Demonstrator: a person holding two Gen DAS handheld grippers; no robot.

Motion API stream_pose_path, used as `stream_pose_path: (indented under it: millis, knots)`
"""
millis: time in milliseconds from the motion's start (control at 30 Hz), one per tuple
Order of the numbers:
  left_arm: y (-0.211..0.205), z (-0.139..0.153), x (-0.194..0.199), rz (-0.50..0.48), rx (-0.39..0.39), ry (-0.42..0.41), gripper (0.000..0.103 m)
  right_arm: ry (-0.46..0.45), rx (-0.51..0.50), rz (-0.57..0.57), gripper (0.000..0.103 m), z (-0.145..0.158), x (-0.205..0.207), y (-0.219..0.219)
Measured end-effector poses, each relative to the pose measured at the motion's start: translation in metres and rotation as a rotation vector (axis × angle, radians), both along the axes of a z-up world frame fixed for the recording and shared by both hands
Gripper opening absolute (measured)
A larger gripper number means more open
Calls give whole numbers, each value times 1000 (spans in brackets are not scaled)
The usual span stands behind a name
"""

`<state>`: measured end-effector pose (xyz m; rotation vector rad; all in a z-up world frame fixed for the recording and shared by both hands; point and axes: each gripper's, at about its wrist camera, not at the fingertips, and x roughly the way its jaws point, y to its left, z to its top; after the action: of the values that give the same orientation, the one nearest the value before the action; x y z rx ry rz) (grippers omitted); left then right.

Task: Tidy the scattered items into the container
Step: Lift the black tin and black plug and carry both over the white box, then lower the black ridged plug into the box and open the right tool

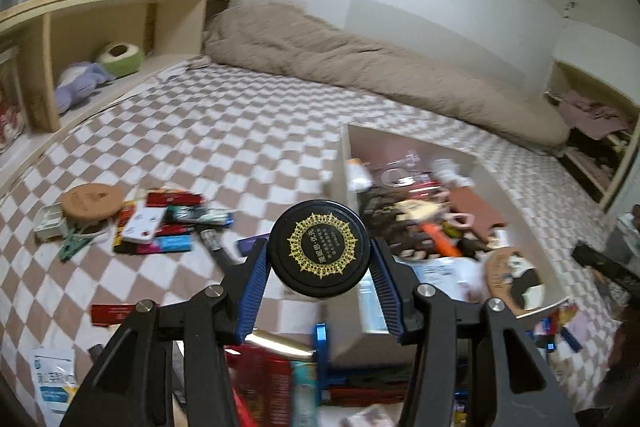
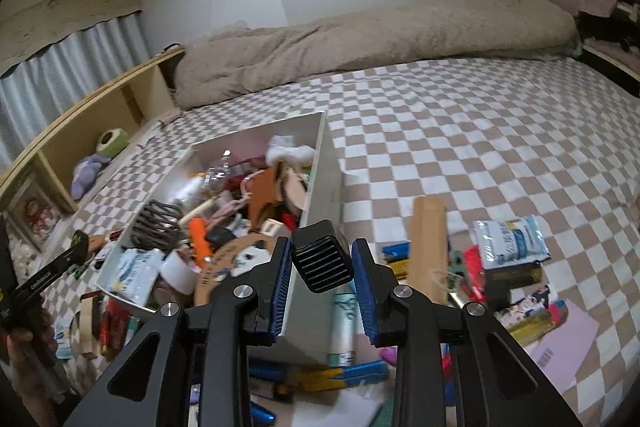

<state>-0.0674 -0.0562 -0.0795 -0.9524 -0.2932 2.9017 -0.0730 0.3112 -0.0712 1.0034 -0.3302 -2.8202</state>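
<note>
My left gripper (image 1: pixel 320 259) is shut on a round black jar (image 1: pixel 319 247) with a gold emblem on its lid, held above the bed just left of the white box (image 1: pixel 348 163). My right gripper (image 2: pixel 322 259) is shut on a small black ribbed block (image 2: pixel 323 255), raised near the right wall of the same white box (image 2: pixel 324 163), which is full of mixed items. Scattered packets and cards (image 1: pixel 160 227) lie left of the box in the left wrist view. More packets and tubes (image 2: pixel 508 259) lie right of it in the right wrist view.
The checkered bedspread (image 2: pixel 460 131) stretches to a rolled beige duvet (image 2: pixel 360 43) along the wall. A wooden shelf (image 1: pixel 100 11) with soft toys lines the left side. A round cork coaster (image 1: pixel 93 201) and a white tin (image 1: pixel 50 223) lie at far left. The other gripper (image 2: pixel 44 275) shows at the left edge.
</note>
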Motion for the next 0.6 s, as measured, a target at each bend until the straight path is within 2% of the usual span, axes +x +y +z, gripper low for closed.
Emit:
stream_pose_path:
  millis: [267, 467, 600]
  knots:
    - [43, 21, -4, -88, 28, 27, 50, 5, -12, 47, 31, 2, -3, -20]
    - [71, 44, -14, -129, 31, 64, 50, 3, -45, 112, 31, 4, -11, -45]
    - [86, 54, -25, -154, 20, 57, 50, -19, -61, 175, 31, -1, -18, -65]
